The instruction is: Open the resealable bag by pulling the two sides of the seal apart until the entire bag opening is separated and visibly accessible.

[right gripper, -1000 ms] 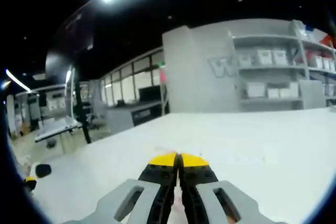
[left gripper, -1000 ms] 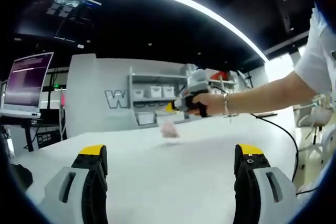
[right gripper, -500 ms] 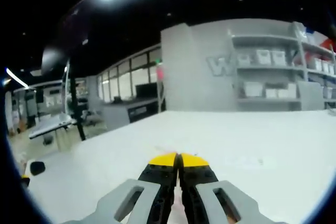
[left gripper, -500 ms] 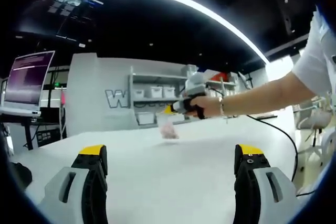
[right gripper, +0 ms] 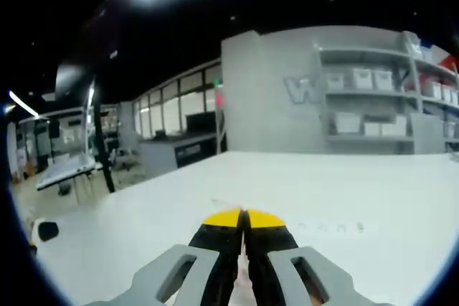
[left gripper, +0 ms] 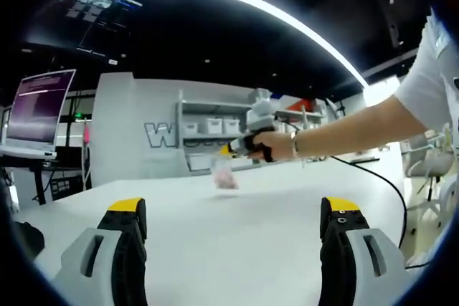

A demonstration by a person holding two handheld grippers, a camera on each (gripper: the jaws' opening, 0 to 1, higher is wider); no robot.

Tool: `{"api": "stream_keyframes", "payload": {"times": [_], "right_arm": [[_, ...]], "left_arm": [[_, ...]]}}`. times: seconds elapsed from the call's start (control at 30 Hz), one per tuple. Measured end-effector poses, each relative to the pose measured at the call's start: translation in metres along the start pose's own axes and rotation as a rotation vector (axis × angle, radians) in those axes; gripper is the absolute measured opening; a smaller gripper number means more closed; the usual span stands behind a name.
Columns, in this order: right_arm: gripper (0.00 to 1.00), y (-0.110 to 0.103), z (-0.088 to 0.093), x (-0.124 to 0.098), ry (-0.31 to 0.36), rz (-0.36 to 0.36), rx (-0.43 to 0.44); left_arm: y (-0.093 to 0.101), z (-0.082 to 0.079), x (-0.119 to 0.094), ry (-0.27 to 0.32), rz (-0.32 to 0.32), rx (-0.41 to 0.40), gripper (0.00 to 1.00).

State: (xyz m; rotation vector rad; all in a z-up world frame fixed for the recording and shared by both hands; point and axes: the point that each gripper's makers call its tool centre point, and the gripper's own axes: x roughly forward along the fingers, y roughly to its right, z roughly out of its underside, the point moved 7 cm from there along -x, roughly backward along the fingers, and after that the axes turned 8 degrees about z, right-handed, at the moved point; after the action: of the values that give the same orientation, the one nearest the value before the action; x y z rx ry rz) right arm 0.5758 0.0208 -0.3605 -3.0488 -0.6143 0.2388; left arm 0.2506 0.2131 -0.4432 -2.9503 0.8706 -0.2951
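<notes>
Bag: the small clear resealable plastic bag with something pink inside [left gripper: 224, 175] hangs from the right gripper [left gripper: 231, 150], above the big white table [left gripper: 229, 227], far across from the left gripper.
Right gripper: its two yellow-tipped jaws are pressed together, and a thin pale bit of the bag shows between them in the right gripper view [right gripper: 244, 231]. It pinches the bag near the top.
Left gripper: the left gripper [left gripper: 233, 209] has its jaws spread wide with nothing between them. It is well apart from the bag.
Seal: I cannot tell if it is closed or open; the bag is too small and blurry.
Risk one: the bag hangs by one pinch only. If the left gripper pulls hard, the slippery plastic could slide out and the bag could drop on the table.
Risk two: the bag may swing in the air, so the left gripper could miss the other side of the seal, or grab both sides at once. Then it would not open.
Risk three: a fast pull could spill the pink stuff.
</notes>
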Motion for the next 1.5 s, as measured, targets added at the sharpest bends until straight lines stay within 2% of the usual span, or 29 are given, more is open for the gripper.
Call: {"api": "stream_keyframes", "payload": {"times": [0.93,1.13,1.5], "right_arm": [[0.0,0.015,0.007,0.027,-0.021,0.028,-0.026],[0.0,0.014,0.008,0.029,-0.015,0.028,-0.025],[0.0,0.004,0.019,0.03,-0.021,0.0,-0.04]], "left_arm": [[-0.003,0.001,0.001,-0.002,-0.013,0.0,0.99],[-0.003,0.002,0.001,-0.009,-0.014,0.003,0.99],[-0.002,0.002,0.001,-0.011,-0.014,0.001,0.99]]}}
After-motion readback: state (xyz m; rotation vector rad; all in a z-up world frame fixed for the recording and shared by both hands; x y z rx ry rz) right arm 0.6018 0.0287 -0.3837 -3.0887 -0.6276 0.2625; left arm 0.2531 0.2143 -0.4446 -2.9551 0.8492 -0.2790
